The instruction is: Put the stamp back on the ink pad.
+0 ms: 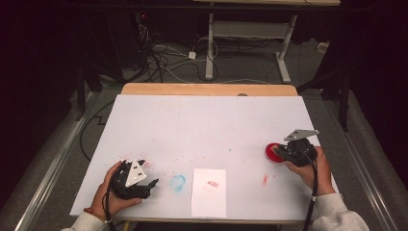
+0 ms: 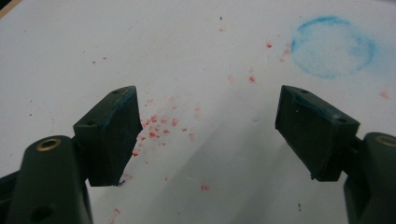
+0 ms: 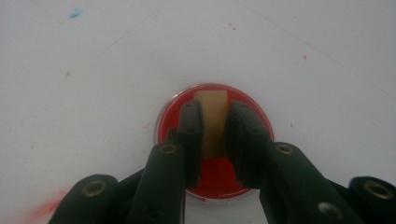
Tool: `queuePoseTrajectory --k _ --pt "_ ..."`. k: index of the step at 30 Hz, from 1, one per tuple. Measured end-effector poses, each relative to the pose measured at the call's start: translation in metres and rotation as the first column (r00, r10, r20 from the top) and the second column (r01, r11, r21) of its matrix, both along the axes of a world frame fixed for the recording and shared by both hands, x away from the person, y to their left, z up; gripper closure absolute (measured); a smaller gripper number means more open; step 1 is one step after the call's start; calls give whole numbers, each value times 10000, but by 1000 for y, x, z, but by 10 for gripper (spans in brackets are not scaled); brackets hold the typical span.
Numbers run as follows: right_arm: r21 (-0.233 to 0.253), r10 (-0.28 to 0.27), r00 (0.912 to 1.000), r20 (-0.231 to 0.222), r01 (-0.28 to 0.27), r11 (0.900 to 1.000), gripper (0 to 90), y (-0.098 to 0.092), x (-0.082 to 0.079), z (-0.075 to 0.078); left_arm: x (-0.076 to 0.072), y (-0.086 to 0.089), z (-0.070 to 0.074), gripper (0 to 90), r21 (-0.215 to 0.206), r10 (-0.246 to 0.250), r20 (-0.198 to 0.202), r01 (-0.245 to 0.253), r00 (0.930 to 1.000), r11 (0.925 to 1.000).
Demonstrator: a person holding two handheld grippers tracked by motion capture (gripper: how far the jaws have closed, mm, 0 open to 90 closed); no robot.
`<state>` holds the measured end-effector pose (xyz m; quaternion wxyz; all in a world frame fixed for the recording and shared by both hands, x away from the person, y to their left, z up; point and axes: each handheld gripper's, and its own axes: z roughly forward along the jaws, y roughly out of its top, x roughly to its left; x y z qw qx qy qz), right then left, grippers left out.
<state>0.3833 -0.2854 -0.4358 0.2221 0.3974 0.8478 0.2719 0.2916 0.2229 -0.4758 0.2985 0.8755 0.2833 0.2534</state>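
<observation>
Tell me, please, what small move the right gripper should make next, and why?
Probably lift the wooden stamp straight up off the red ink pad. The right gripper is shut on it and holds it down on the pad, while the white paper sheet with one red mark waits nearer the person.

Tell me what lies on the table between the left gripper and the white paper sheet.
A blue ring stain lies between the left gripper and the paper sheet, per the high view.
</observation>
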Motion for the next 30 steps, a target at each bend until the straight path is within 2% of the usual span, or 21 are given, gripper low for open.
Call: queuePoseTrajectory --k 4,10,13,16,23,30 --pt "61 12 9999 -121 -12 10000 762 0 2 -3 0 0 0 215 -1 1 7 -1 10000 10000" --pt "3 -45 10000 -67 45 10000 762 2 2 -4 0 0 0 215 31 -24 -27 24 10000 10000" --pt "-56 123 9999 -64 -123 9999 764 2 0 0 0 1 0 215 20 -15 -2 15 10000 10000" --pt "70 35 10000 -48 -35 10000 764 1 -2 6 0 1 0 215 51 -32 -20 32 10000 10000" --pt "-409 -57 9993 -377 41 9992 763 4 -1 1 0 0 0 215 31 -48 -30 48 10000 10000" --pt "-360 -65 9993 -372 51 9993 735 4 0 -1 0 0 0 214 52 -62 -46 63 10000 10000"
